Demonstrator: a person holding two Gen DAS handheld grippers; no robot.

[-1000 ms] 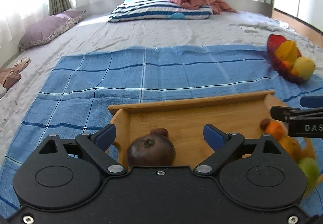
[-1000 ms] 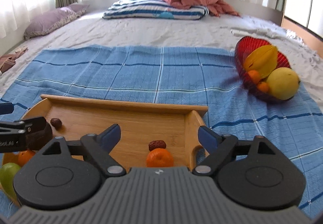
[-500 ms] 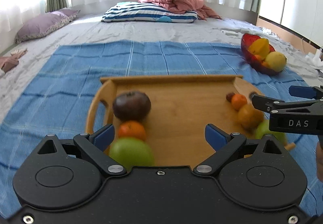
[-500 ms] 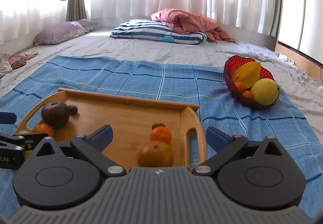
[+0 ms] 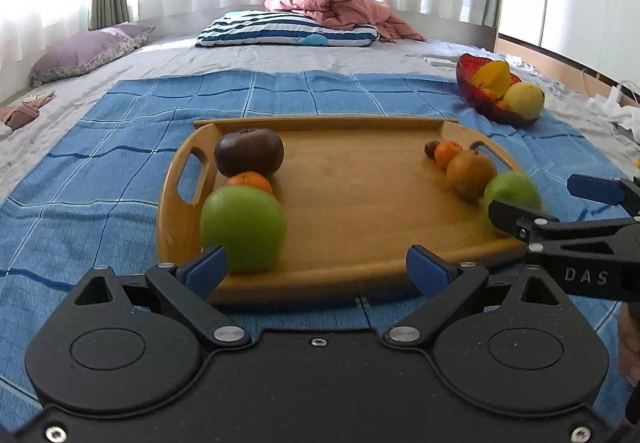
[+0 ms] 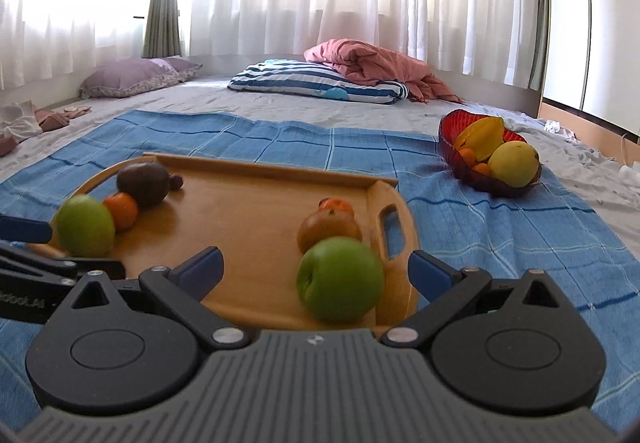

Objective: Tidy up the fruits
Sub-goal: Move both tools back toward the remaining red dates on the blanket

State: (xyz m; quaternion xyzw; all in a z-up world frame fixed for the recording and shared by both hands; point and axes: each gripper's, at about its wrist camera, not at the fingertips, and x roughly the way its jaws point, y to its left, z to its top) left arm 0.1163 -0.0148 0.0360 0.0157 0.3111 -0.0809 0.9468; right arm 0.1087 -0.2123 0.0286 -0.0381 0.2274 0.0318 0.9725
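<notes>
A wooden tray (image 5: pixel 352 203) lies on the blue cloth. Its left side holds a green apple (image 5: pixel 242 229), a small orange (image 5: pixel 250 181) and a dark purple fruit (image 5: pixel 249 152). Its right side holds a green apple (image 5: pixel 514 189), a brown-orange fruit (image 5: pixel 470 173), a small orange (image 5: pixel 447 153) and a red date (image 5: pixel 431 148). My left gripper (image 5: pixel 316 269) is open and empty at the tray's near edge. My right gripper (image 6: pixel 316 269) is open and empty, just before the right green apple (image 6: pixel 340 279); the tray (image 6: pixel 248 219) shows there too.
A red glass bowl (image 5: pixel 484 105) with a starfruit, a yellow fruit and small oranges stands right of the tray on the blue cloth (image 5: pixel 100 163). A striped pillow (image 5: pixel 288 29), a pink blanket and a purple pillow (image 5: pixel 88 51) lie far back.
Both grippers have pulled back and risen from the tray, so the whole tray and both rows of fruit now show. Both stay open and empty.
</notes>
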